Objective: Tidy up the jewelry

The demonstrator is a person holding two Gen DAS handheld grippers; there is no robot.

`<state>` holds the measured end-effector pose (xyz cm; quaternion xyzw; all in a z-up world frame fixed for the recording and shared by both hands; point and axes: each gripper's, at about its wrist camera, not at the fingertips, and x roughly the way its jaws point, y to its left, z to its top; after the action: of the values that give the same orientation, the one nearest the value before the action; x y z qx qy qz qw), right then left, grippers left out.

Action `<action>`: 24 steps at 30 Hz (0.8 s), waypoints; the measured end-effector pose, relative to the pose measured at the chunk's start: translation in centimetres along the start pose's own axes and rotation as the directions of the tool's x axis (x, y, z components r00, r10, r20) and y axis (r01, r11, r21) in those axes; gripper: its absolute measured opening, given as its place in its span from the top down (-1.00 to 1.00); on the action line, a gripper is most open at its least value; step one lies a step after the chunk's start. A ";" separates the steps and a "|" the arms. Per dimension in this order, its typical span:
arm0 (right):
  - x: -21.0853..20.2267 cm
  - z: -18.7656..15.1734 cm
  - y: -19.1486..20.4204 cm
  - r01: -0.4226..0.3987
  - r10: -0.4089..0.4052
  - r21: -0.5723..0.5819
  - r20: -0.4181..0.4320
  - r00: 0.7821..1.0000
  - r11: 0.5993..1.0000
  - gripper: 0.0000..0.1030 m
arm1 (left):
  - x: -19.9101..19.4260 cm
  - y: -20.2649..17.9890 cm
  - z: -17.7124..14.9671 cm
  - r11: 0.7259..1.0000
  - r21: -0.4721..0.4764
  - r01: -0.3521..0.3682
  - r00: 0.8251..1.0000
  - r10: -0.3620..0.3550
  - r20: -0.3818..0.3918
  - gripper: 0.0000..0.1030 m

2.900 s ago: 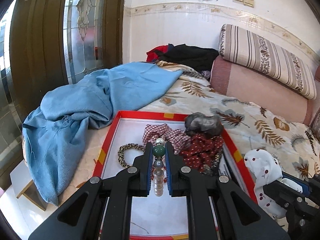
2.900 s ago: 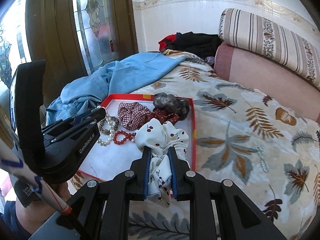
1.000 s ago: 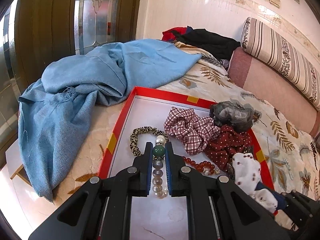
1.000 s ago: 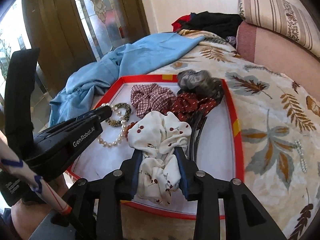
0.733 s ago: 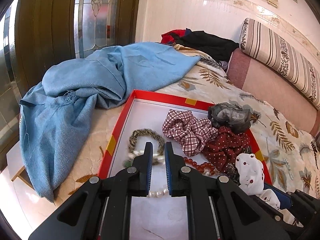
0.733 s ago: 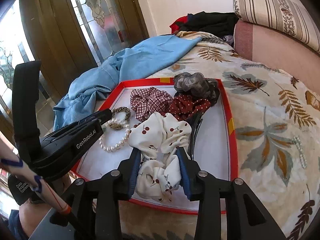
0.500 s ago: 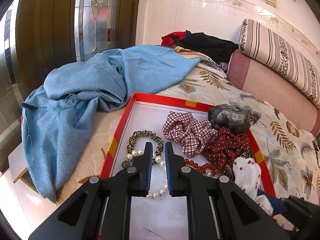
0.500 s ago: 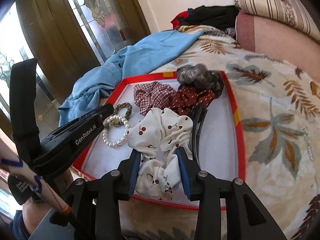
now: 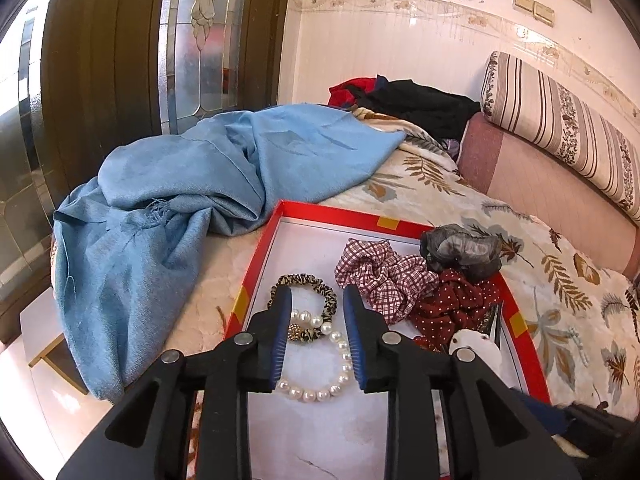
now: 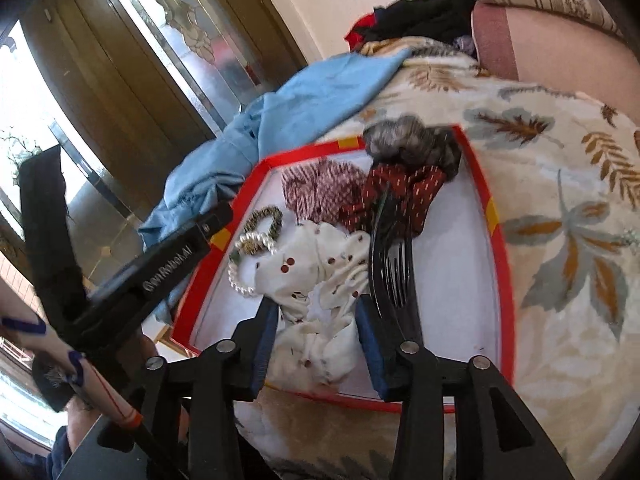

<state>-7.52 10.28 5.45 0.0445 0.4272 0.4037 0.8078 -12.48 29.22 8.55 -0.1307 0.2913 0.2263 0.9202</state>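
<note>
two hand-held grippers over the red-rimmed tray (image 9: pixel 256 272) on the bed (image 9: pixel 560 280), and plenty is hard to read. the right wrist view is blurred, so the plaid scrunchie (image 10: pixel 320 190) and the grey scrunchie (image 10: pixel 412 144) smear at their edges. from the left wrist view the white cherry-print scrunchie (image 9: pixel 476 346) is only a sliver behind the right finger, and the red bead bracelet is all but hidden there. the black hair comb (image 10: pixel 394 264) lies partly under the right hand-held gripper's pad. the pearl bracelet (image 9: pixel 320 376) is partly covered by the left fingers, and its green bead is hard to pick out.

left hand-held gripper (image 9: pixel 316 340): jaws have just been opening, now spread, with the pearl bracelet lying flat on the tray floor between them, pads clear of it, its top overlapping the leopard-print hair tie (image 9: pixel 306 286). a second ago that bracelet was pinched upright in the pads; now it is down.

right hand-held gripper (image 10: pixel 316 336): jaws have just been opening too; the white scrunchie sits between them on the tray's near edge. whether the pads press it i cannot tell. this view has tilted since the earlier frame. the dotted maroon scrunchie (image 9: pixel 456 304) has not moved.
</note>
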 end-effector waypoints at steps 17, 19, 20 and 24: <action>-12.4 -1.0 3.0 0.166 -0.146 -0.067 0.242 0.959 0.984 -0.45 | -7.7 -2.6 -0.1 0.998 0.062 0.011 0.989 -0.021 0.148 -0.30; -13.9 -1.4 3.1 0.199 -0.174 -0.069 0.265 0.948 0.978 -0.60 | -10.1 -3.2 0.1 0.997 0.073 0.027 0.984 -0.040 0.174 -0.67; -14.9 -1.7 3.2 0.217 -0.190 -0.066 0.283 0.940 0.974 -0.62 | -11.9 -3.6 0.4 0.996 0.087 0.034 0.980 -0.051 0.195 -0.85; -18.1 -2.5 3.5 0.275 -0.241 -0.054 0.340 0.909 0.960 -0.77 | -16.6 -4.6 1.3 0.992 0.126 0.034 0.967 -0.064 0.247 -1.00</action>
<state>-17.06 -0.55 17.23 0.0139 0.2670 0.3011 0.9154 -21.71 20.11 20.01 -0.0525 0.1825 0.2003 0.9612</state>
